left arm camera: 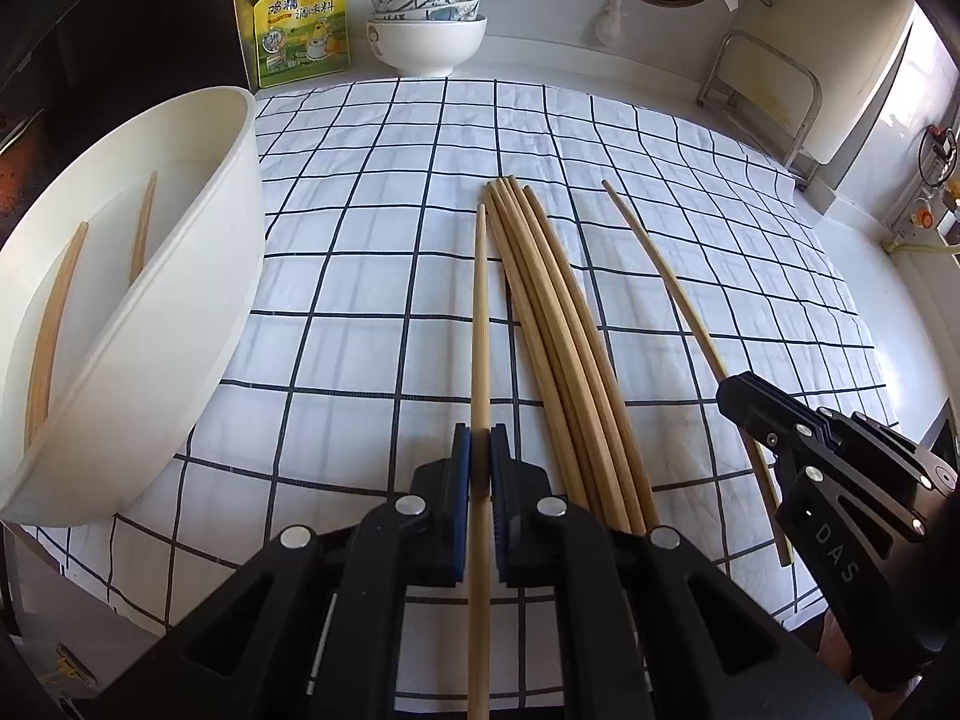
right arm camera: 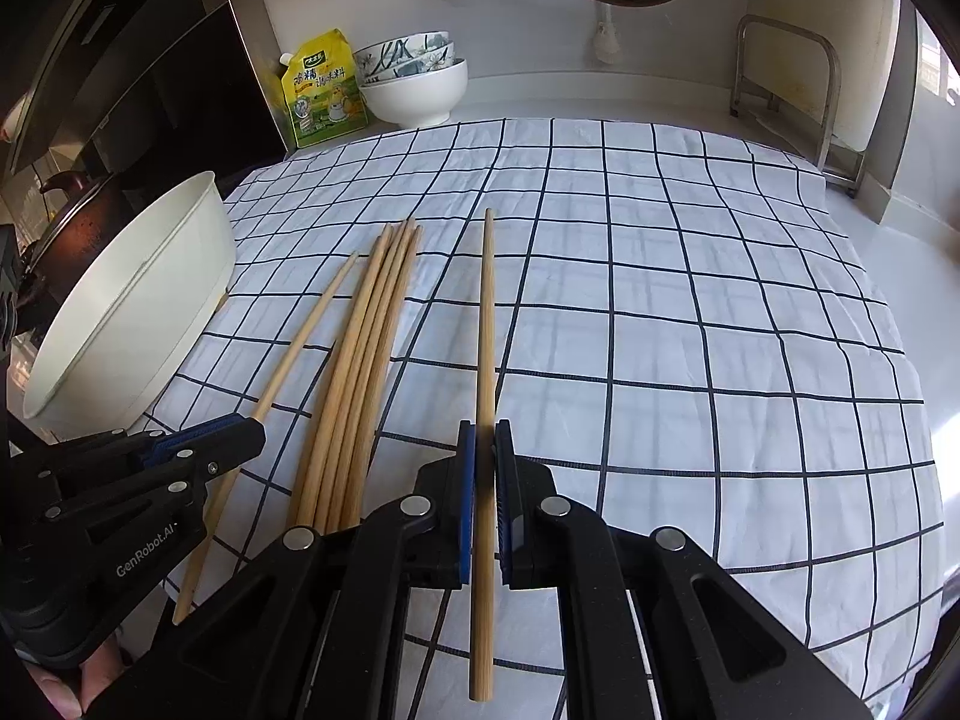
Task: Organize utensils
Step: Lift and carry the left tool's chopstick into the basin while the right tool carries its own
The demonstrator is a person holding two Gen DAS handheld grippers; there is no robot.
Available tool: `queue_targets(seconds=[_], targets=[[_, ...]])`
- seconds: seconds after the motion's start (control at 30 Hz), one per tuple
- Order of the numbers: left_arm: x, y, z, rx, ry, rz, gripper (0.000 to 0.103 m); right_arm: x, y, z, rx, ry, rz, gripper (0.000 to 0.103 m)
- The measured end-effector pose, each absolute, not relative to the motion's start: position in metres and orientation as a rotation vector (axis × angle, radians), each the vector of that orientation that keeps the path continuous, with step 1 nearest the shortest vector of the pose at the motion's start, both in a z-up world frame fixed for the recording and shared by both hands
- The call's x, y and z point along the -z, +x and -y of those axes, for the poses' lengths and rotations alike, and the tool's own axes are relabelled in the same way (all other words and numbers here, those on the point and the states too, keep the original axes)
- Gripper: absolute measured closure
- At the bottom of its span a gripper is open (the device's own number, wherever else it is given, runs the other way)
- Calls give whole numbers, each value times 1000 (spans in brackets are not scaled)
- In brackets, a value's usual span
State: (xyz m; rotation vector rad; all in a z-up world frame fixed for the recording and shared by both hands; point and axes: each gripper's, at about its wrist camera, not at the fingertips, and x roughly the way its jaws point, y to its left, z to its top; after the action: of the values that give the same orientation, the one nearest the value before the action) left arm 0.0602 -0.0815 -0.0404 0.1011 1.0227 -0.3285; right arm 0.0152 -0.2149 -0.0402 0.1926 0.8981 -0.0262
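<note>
My left claw (left arm camera: 480, 462) is clenched on a single chopstick (left arm camera: 480, 324), pads pinching it from both sides near its thick end, so the long thin end runs straight ahead of the fingers and the butt sticks back under the wrist. I judge that grip is chosen for control: held low on the shaft, the stick points where the claw points.

My right claw (right arm camera: 485, 456) is doing the same, clamped on its own chopstick (right arm camera: 487, 324), also gripped toward the butt with the tip leading forward. Whether either stick is lifted or lying on the cloth, I can't tell.

Between the two claws lies the bundle of loose chopsticks (left arm camera: 552, 324), tips together and fanned slightly toward me, just right of the left claw's stick and just left of the right claw's. They lie parallel to my fingers, which makes each one easy to pinch head-on.

Further left of the left claw sits the white tub (left arm camera: 198, 312), tipped with its mouth toward the claw; two chopsticks (left arm camera: 60, 306) already rest inside. The tilt looks deliberate: I can slide a stick in tip-first. That's clearly the collection spot, so I reckon both held sticks go there next, with the bundle still to move.

Everything rests on the checked cloth (left arm camera: 372, 192). Far ahead, against the wall, a yellow seasoning pouch (left arm camera: 299, 27) and stacked bowls (left arm camera: 427, 24) stand well clear.
</note>
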Motion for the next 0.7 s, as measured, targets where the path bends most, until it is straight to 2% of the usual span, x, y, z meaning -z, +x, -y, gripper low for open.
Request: queue_targets(seconds=[0.7], targets=[[-18, 49, 61, 394, 59, -901, 96, -6, 16, 197, -2, 195, -803, 97]])
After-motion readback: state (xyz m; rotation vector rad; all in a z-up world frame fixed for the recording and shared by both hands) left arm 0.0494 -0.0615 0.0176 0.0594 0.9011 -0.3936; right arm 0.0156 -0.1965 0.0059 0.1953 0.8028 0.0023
